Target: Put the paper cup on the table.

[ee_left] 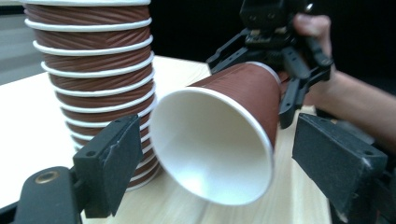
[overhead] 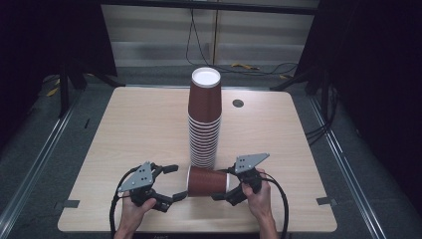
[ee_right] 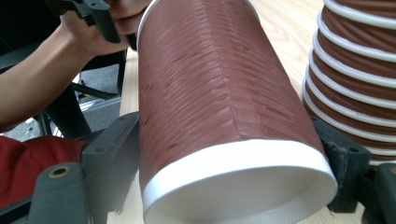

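While the right gripper (overhead: 224, 185) clamps the base end of the loose paper cup (overhead: 208, 181), that cup lies on its side over the near middle of the table (overhead: 139, 129), just this side of the tall stack of cups (overhead: 204, 119), with its open mouth turned left. The left gripper (overhead: 179, 181) has its jaws spread wide, one on either side of the cup's mouth, and neither pad presses on the rim. Whether the cup's lower wall rests on the table or hangs just above it is hard to judge from these angles.

The step looks like a hand-over or a two-handed steadying of the cup at its mouth. To do it well, the left jaws should come in square to the rim and close on the wall just behind the rolled lip, where the paper is stiffest. Close gently, since a thin cup will crush into an oval. The right grip should let go only once the left one bears the cup. Keep the cup clear of the stack on its far side, which could topple at a nudge.
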Tool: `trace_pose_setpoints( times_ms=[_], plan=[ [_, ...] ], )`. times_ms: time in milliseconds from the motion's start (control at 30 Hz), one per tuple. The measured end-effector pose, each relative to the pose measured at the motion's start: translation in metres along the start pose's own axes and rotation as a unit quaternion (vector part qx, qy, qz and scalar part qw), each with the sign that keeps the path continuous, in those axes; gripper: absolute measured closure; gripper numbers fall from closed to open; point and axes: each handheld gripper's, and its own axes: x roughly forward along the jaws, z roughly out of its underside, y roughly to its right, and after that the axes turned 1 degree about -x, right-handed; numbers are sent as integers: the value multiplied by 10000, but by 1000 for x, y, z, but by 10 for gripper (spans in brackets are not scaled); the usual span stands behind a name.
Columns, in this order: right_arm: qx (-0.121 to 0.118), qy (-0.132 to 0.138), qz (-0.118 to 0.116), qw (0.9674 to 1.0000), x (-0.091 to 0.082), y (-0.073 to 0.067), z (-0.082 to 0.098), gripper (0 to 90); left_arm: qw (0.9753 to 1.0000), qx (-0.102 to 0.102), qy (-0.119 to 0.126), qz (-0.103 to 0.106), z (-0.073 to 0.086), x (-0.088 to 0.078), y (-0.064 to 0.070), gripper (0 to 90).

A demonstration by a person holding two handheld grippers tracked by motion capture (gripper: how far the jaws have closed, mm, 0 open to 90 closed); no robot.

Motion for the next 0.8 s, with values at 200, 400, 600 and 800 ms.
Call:
trace_pose_setpoints(
  times_ms=[200,400,600,800],
  plan=[
    [-3,132,0,9999,0,-1,3,201,10000,18,-29,-31,1,2,3,157],
    [29,318,-66,9995,-1,-1,7,201,10000,-29,-43,41,2,5,3,155],
    [16,401,-146,9991,0,-1,8,201,9998,10,-160,92,4,11,2,155],
    [-20,419,-213,9989,0,-2,8,202,9995,-24,-308,109,7,17,-1,91]
  ],
)
